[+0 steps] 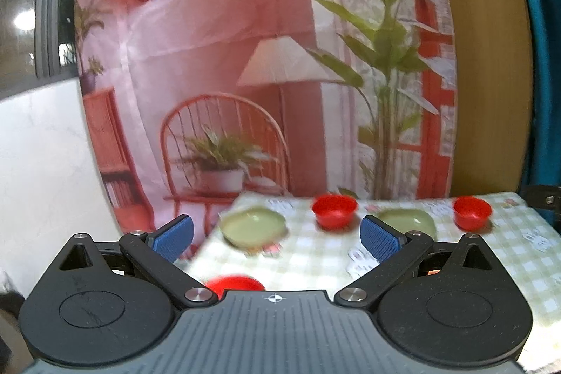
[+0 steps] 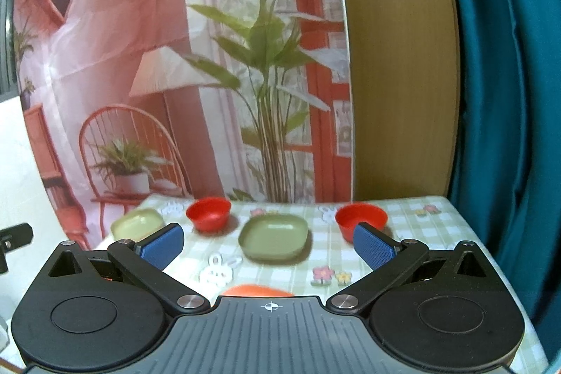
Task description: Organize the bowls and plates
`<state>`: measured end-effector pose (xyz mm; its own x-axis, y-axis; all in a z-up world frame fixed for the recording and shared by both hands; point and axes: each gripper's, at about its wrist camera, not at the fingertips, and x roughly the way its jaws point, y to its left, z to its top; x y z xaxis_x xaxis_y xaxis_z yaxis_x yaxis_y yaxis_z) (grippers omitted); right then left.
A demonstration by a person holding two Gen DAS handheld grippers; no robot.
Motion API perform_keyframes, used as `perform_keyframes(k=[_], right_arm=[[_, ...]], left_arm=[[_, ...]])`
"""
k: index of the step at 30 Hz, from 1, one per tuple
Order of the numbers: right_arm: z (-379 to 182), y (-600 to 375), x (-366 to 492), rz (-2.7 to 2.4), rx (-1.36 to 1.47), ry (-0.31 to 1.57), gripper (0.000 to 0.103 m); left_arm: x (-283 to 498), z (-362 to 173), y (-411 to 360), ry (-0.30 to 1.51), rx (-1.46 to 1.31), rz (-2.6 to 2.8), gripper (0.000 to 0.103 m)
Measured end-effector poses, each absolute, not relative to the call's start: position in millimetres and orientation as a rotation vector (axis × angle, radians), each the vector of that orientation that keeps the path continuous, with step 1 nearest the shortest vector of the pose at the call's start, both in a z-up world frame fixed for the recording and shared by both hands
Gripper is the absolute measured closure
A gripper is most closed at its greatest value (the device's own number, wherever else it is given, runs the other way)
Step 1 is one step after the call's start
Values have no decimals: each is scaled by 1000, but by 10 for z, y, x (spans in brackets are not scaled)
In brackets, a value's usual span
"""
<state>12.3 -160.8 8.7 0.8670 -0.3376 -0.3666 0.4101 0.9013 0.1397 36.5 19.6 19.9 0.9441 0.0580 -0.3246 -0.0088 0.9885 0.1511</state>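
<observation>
Bowls and plates are sitting spread across the worktop (image 2: 413, 233), which is wearing a green checked cloth with flower and rabbit prints. Through the right wrist camera I am seeing a green plate (image 2: 274, 236) lying near the middle, a second green plate (image 2: 137, 222) at the far left edge, a red bowl (image 2: 209, 213) standing between them toward the back, and another red bowl (image 2: 361, 220) just beyond my right gripper (image 2: 268, 244), partly hidden by its right blue finger. A third red bowl (image 2: 257, 290) is peeking out right under the gripper body. I am holding both the right gripper and the left gripper (image 1: 277, 239) above the near edge with jaws spread wide and gripping nothing. A printed room backdrop (image 1: 217, 58) is hanging behind
</observation>
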Motion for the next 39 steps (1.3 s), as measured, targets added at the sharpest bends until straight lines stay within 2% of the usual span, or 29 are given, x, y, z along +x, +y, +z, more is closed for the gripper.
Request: perform_keyframes(k=[12, 22, 39], right_arm=[[104, -1656, 848, -325, 203, 347, 0], [-155, -1523, 1550, -250, 209, 426, 1], [-262, -927, 2884, -38, 130, 443, 2]], left_arm=[[1033, 427, 485, 336, 171, 64, 1], [1516, 348, 941, 404, 159, 126, 1], [2306, 236, 1743, 492, 67, 182, 2]])
